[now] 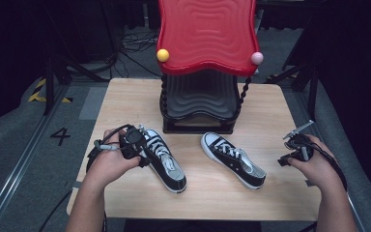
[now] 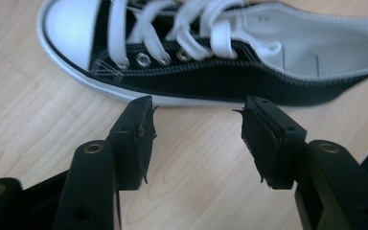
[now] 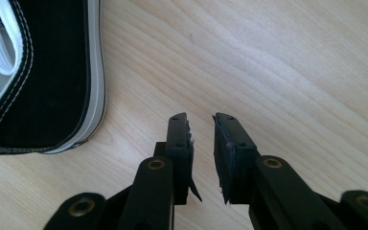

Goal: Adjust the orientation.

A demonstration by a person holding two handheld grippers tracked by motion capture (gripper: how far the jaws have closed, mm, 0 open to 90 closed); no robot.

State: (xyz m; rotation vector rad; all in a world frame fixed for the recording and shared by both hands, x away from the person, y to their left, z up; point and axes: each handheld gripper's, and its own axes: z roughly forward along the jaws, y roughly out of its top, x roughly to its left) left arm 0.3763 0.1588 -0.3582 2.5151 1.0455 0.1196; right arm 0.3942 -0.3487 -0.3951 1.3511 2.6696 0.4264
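A pale wooden table (image 1: 140, 96) is seen from above, and at its far edge a black ribbed stand (image 1: 200, 104) is set, topped by a large wavy red tray (image 1: 206, 34) with a yellow ball (image 1: 163, 55) at one front corner and a pink ball (image 1: 256, 58) at the other. Two black canvas shoes with white laces and white toe caps are laid on the table in front of the stand, well apart from each other. The left shoe (image 1: 163, 159) is placed with its toe toward the stand and its heel toward the person; the right shoe (image 1: 233, 159) is angled, with its toe pointing to the far left. The left gripper (image 1: 134, 141) is held just beside the left shoe near its toe end, and in the left gripper view its jaws are seen spread wide over bare wood, with the side of that shoe (image 2: 211, 81) just beyond the tips and nothing between the pads. The right gripper (image 1: 297, 145) is held near the table's right edge, well apart from the right shoe. In the right gripper view its jaws are seen close together with a narrow gap left between them, nothing being clamped, and the shoe's heel (image 3: 43, 86) is seen off to the left.
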